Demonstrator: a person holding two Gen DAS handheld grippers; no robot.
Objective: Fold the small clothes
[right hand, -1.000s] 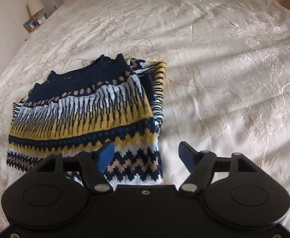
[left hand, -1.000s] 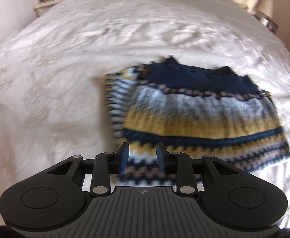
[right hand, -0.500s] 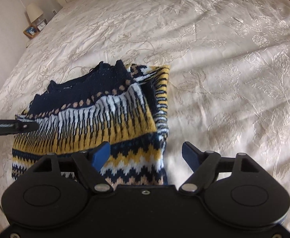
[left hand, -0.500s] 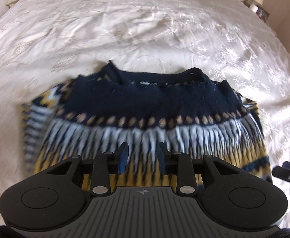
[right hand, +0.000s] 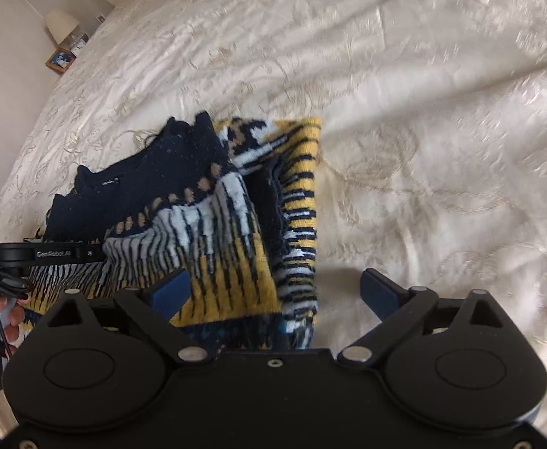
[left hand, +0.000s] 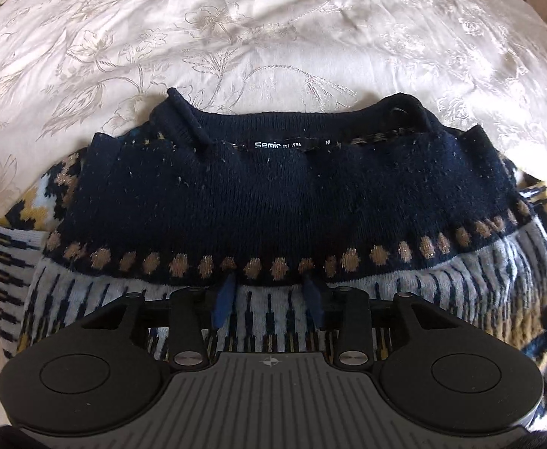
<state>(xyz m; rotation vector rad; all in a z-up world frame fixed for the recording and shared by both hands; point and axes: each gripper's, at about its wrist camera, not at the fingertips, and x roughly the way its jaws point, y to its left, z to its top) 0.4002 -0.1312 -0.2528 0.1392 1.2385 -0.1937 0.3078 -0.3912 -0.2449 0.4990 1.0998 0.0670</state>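
Note:
A navy, white and yellow patterned knit sweater [left hand: 273, 202] lies partly folded on the bed, collar label facing up. My left gripper [left hand: 269, 295] is low over its white striped band, fingers a narrow gap apart and holding nothing. In the right wrist view the sweater [right hand: 213, 224] lies at lower left with a sleeve folded in along its right edge. My right gripper [right hand: 273, 292] is wide open over that right edge, its left finger above the yellow band. The left gripper [right hand: 64, 253] reaches in from the left over the sweater.
A cream embroidered bedspread [left hand: 236, 37] covers the whole bed [right hand: 423, 149]. A bedside table with a lamp [right hand: 62, 24] and a picture frame [right hand: 60, 60] stands at the far left. A hand shows at the left edge of the right wrist view.
My left gripper has moved from the sweater's hem up over its middle and dropped close to the knit. My right gripper has come closer to the sweater's right edge.

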